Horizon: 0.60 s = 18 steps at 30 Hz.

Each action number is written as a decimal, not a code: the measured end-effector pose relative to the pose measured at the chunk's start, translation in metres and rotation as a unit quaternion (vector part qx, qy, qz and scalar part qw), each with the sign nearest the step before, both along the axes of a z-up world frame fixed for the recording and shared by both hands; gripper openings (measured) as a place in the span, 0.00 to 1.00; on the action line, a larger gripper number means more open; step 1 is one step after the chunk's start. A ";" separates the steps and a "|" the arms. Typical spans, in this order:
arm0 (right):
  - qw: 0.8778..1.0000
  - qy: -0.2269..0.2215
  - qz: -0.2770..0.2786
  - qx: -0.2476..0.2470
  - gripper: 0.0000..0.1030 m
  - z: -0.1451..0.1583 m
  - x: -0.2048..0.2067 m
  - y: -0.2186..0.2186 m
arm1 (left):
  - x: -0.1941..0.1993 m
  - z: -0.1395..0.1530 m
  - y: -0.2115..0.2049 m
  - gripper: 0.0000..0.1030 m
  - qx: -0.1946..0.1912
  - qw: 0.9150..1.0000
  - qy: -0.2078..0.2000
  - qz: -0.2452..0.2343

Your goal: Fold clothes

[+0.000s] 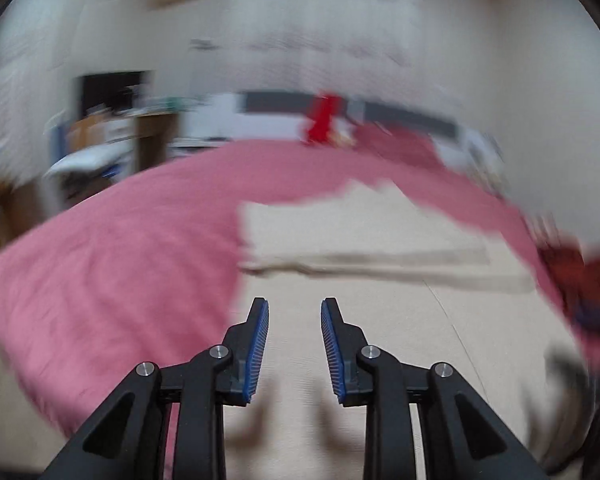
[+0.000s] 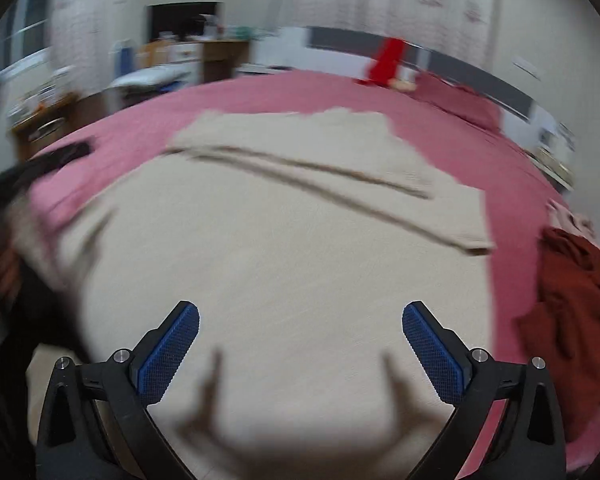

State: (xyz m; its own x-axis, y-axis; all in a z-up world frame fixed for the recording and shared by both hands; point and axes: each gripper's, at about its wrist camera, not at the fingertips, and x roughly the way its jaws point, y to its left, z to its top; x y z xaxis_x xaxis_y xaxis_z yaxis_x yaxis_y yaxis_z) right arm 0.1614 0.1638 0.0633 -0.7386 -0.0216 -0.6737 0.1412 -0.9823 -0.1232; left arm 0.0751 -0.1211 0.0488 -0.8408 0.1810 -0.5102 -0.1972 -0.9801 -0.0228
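Observation:
A cream garment (image 1: 360, 240) lies spread on a pink bedspread (image 1: 120, 248), with a folded layer across its far part. In the right wrist view the cream garment (image 2: 284, 240) fills the middle, a fold line running across it. My left gripper (image 1: 294, 304) hovers over the garment's left near part, jaws a little apart and empty. My right gripper (image 2: 300, 316) hovers above the garment's near part, jaws wide open and empty. Both views are motion-blurred.
A rust-red garment (image 2: 576, 312) is heaped on the bed's right side, also in the left wrist view (image 1: 580, 280). A red object (image 2: 388, 60) and a pillow (image 2: 460, 100) sit at the headboard. A desk (image 2: 204, 56) and shelves stand left of the bed.

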 end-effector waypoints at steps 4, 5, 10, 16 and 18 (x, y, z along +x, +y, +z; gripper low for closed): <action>0.987 -0.116 -0.081 -0.078 1.00 -0.024 -0.065 0.053 | -0.031 -0.049 0.050 0.27 -0.161 0.981 -0.103 -0.008; 0.980 -0.148 -0.095 -0.098 1.00 -0.036 -0.066 0.059 | -0.033 -0.063 0.051 0.27 -0.179 0.975 -0.129 -0.006; 0.993 -0.086 -0.065 -0.048 1.00 -0.062 -0.003 0.038 | -0.004 -0.061 0.043 0.29 -0.178 0.979 -0.098 0.003; 0.991 -0.077 -0.087 -0.065 1.00 -0.060 0.013 0.035 | 0.004 -0.041 0.013 0.28 -0.074 0.988 -0.135 0.013; 0.989 -0.080 -0.089 -0.091 1.00 -0.051 0.011 0.047 | 0.004 -0.029 -0.013 0.28 -0.020 0.989 -0.140 0.039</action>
State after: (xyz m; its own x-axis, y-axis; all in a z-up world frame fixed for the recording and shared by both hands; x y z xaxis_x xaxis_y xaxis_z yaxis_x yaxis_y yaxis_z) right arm 0.1726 0.2105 0.0124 -0.6255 -0.0335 -0.7795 -0.0319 -0.9971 0.0684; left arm 0.0793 -0.1341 0.0195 -0.6755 0.0970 -0.7310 -0.1124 -0.9933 -0.0279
